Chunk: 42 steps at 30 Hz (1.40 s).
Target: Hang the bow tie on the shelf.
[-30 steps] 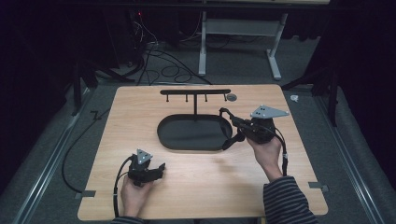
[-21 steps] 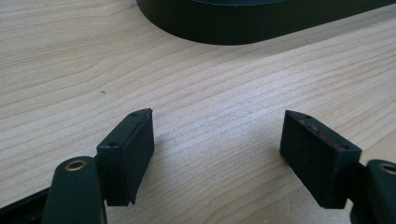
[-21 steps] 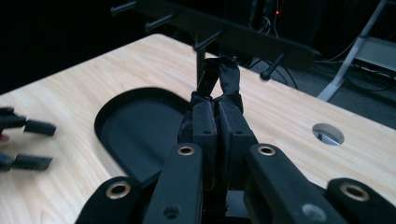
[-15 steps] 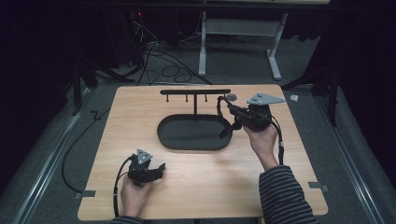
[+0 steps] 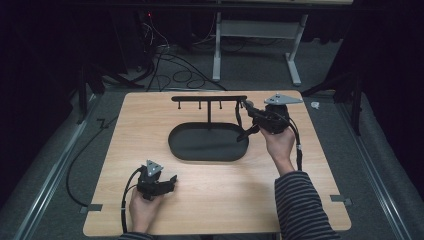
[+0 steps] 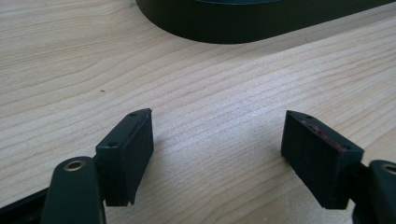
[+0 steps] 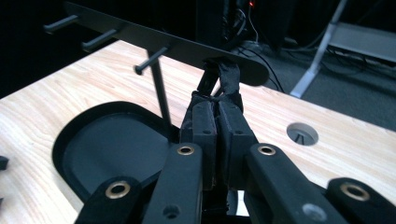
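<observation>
**A:** What could go wrong from here?

**B:** My right tool [image 7: 215, 105] is clenched on the black strap [image 7: 224, 74], and it pinches only a thin fold near its tips. The loop of the strap stands at the right end of the rack [image 5: 209, 98], close against the flat bar, above the right end of the tray [image 5: 180, 150]. If I pull sideways while the loop rubs on the bar, the fabric can slide out of the tool and drop into the tray. The loop can also catch on the end of the bar instead of on a peg [image 7: 150, 60]. The rack has one thin post, so I think a tug can tip it.

**A:** Can your other hand hold the rack steady?

**B:** Not from where it is. My left tool [image 5: 170, 181] is released, holds nothing, and sits low on the worktop [image 5: 150, 120], well apart from the rack.

**A:** Which view helps you most?

**B:** The right gripper view shows the jaws pressed together on the strap and the loop against the bar. In the high view this place is a small dark knot. That view gives me instead both hands at once, and a black length that hangs toward the tray's edge. It is perhaps the rest of the strap, but I cannot be sure. The left gripper view shows my left tool [image 6: 217, 135] with its pads wide apart over bare wood, and the tray's wall [image 6: 243, 28] beyond.
</observation>
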Motion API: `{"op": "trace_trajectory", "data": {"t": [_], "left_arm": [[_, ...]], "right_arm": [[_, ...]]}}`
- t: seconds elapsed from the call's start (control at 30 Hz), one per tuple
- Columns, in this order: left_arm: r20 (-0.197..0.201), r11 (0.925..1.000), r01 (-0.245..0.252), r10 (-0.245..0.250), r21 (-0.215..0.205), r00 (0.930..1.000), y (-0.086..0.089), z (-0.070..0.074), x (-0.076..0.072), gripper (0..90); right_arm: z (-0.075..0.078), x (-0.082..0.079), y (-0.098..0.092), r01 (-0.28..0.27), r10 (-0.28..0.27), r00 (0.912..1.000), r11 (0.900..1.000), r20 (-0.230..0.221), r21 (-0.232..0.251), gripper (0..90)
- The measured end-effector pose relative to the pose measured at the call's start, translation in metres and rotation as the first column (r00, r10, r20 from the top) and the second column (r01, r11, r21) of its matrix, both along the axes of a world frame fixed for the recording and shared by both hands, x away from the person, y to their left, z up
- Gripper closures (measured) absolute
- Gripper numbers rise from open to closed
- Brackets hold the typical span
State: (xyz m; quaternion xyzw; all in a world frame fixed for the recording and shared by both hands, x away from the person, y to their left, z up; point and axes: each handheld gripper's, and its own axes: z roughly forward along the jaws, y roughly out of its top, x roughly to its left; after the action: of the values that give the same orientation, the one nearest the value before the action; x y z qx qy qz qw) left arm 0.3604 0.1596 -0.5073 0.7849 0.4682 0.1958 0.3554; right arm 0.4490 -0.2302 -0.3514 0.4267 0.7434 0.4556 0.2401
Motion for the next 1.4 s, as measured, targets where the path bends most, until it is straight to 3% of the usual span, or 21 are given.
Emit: {"op": "trace_trajectory", "data": {"t": [0.27, 0.57, 0.73, 1.03, 1.2, 1.4], "left_arm": [[0.002, 0.9999, 0.013, -0.013, 0.005, 0.9999, -0.001, 0.000, 0.000, 25.3], [0.003, 0.9999, 0.010, -0.010, 0.006, 0.9999, -0.001, 0.000, -0.001, 25.6], [0.003, 1.0000, 0.004, -0.004, 0.004, 1.0000, -0.001, 0.000, 0.000, 26.0], [0.002, 1.0000, 0.005, -0.005, 0.003, 1.0000, -0.001, 0.000, 0.000, 26.0], [0.001, 1.0000, -0.007, 0.007, 0.004, 1.0000, 0.000, 0.000, 0.000, 26.6], [0.001, 1.0000, -0.007, 0.007, 0.001, 1.0000, 0.000, 0.000, 0.000, 26.5]], "right_arm": [[-0.007, 0.006, 0.002, 0.052, -0.053, 0.9977, 0.998, -0.042, -0.031, 87.3], [-0.010, 0.010, 0.005, 0.101, -0.102, 0.9923, 0.995, -0.070, -0.024, 87.3], [-0.013, 0.010, 0.009, 0.110, -0.114, 0.9900, 0.993, -0.084, -0.044, 86.2], [-0.017, 0.014, 0.007, 0.136, -0.138, 0.9853, 0.990, -0.101, -0.033, 84.6], [-0.019, 0.016, 0.005, 0.147, -0.149, 0.9836, 0.989, -0.102, -0.027, 76.4], [-0.023, 0.015, 0.010, 0.157, -0.161, 0.9820, 0.986, -0.098, -0.051, 64.2]]}}
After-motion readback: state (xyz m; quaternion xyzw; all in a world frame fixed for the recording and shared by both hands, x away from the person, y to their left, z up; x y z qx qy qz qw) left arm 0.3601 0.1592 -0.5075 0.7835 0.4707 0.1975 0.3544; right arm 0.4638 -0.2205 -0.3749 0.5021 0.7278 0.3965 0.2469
